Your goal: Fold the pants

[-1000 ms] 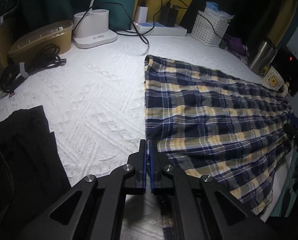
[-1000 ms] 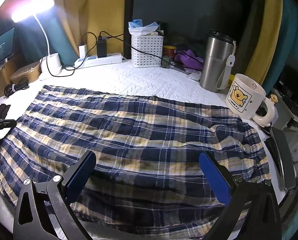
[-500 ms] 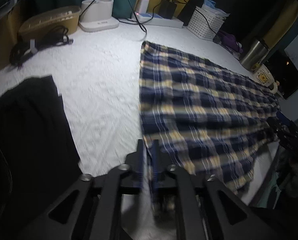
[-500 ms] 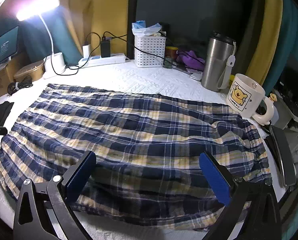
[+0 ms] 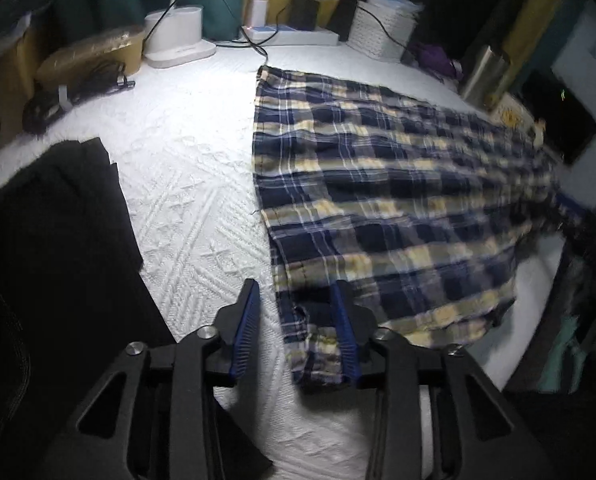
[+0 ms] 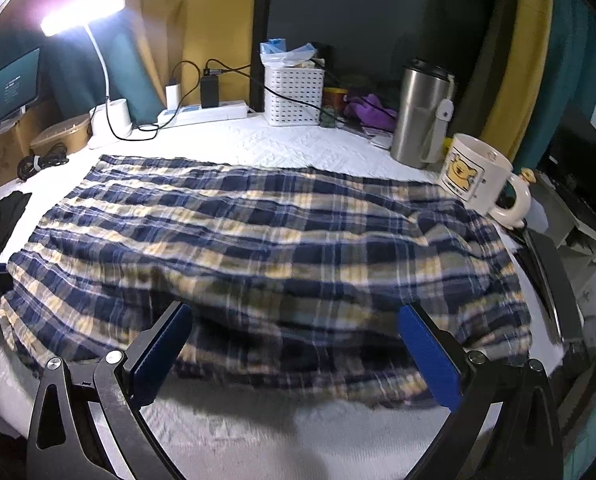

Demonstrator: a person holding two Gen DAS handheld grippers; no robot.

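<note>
Blue, yellow and white plaid pants [image 5: 378, 184] lie spread flat on a white textured cover [image 5: 185, 184]; they also show in the right wrist view [image 6: 265, 240]. My left gripper [image 5: 295, 300] is open, its jaws on either side of the near left corner of the pants without closing on it. My right gripper [image 6: 293, 332] is wide open and empty, just above the near edge of the pants, right of the middle.
Black cloth [image 5: 57, 220] lies left of the pants. At the back stand a lamp base [image 5: 177, 40], power strip [image 6: 201, 114], white basket [image 6: 293, 94], steel tumbler [image 6: 420, 114] and bear mug [image 6: 478, 178]. A brown box [image 5: 93, 54] and cable coil [image 5: 69, 96] sit far left.
My left gripper has opened from shut, letting go of the pants corner, which now lies between its jaws. The right gripper stayed open and shifted slightly along the near edge.
</note>
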